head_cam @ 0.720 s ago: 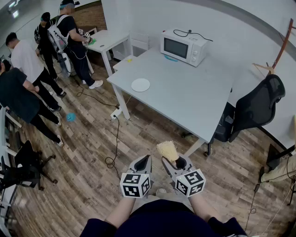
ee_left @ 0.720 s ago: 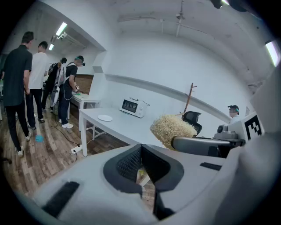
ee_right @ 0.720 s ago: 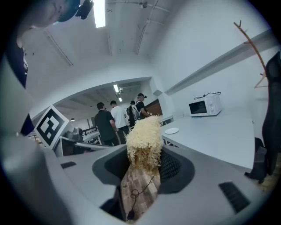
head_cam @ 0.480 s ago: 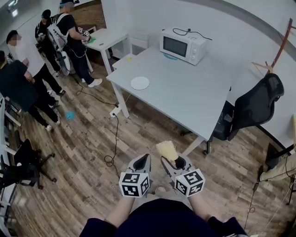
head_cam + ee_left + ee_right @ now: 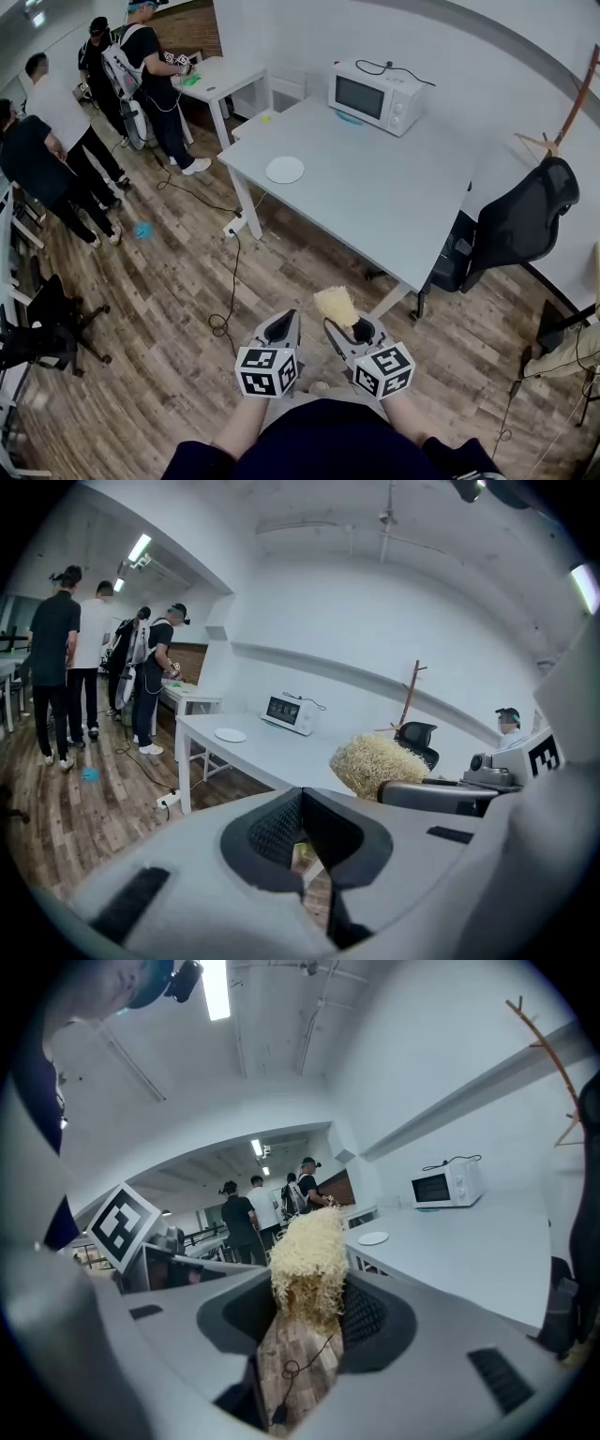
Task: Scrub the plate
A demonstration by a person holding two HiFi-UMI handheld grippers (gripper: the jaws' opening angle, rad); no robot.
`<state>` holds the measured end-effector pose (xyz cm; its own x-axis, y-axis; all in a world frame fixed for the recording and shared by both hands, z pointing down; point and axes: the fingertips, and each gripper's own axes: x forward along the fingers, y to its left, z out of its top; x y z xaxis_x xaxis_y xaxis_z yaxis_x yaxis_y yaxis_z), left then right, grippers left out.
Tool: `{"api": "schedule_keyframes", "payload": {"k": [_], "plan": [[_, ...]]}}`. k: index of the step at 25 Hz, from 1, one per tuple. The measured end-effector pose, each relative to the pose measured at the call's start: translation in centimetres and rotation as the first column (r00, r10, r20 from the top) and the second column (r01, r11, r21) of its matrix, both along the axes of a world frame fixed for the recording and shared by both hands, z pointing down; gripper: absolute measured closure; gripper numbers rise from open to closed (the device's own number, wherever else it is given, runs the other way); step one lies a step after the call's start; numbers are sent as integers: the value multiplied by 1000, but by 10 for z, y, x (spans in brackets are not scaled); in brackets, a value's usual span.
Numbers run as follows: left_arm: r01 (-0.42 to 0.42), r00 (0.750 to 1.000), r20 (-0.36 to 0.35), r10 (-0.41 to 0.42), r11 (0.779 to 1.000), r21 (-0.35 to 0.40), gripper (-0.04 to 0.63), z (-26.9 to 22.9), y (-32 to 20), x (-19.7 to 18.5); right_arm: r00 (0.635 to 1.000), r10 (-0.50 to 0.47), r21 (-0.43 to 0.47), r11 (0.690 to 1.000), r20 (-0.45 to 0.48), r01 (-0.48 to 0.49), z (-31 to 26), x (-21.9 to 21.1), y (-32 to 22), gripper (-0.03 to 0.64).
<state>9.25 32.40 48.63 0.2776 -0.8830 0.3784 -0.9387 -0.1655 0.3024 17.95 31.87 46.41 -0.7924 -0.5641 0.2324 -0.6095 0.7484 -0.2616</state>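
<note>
Looking down in the head view: both grippers sit low and close to the person's body, side by side over the brown wood-plank floor (image 5: 169, 309), pointing forward, marker cubes facing up. The left gripper (image 5: 289, 319) is grey moulded plastic with its jaws pressed together and nothing in them. The right gripper (image 5: 349, 330) is clamped on a pale yellow fibrous scrubber (image 5: 336, 305), a shaggy, straw-like tuft sticking out past the jaw tips. The round white plate (image 5: 285, 170), flat and smooth, lies near the left corner of the pale grey rectangular table (image 5: 394, 206), well apart from both grippers. A boxy white microwave (image 5: 375, 96) stands at the table's far edge, and a black mesh office chair (image 5: 520, 225) stands at its right side. Several people stand at far left.

Left gripper view: the dark ribbed pads meet in a closed V and grip nothing. The left gripper (image 5: 302, 822) is level, aimed at the table. The scrubber (image 5: 375, 764) shows just to the right, a bristly ball. The plate (image 5: 230, 735) is far ahead on the tabletop, left of the microwave (image 5: 287, 712).

Right gripper view: the right gripper (image 5: 314, 1321) pinches the scrubber (image 5: 307, 1265) at its base between the ribbed pads, stringy fibres fanning upward. The plate (image 5: 373, 1238) is far off on the table, the microwave (image 5: 447, 1186) beyond it.
</note>
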Motion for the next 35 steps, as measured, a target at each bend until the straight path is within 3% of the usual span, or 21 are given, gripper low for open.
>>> {"api": "schedule_keyframes", "payload": {"k": [11, 19, 35], "plan": [[41, 999, -3, -41, 999, -14, 577, 6, -7, 9, 999, -32, -15, 999, 27, 32, 1, 17, -7, 437], [24, 1000, 5, -24, 999, -23, 577, 13, -36, 8, 999, -32, -22, 999, 35, 33, 5, 14, -36, 437], [-16, 1000, 12, 16, 999, -32, 577, 9, -159, -66, 1000, 4, -13, 1000, 18, -4, -4, -56, -157, 437]]}}
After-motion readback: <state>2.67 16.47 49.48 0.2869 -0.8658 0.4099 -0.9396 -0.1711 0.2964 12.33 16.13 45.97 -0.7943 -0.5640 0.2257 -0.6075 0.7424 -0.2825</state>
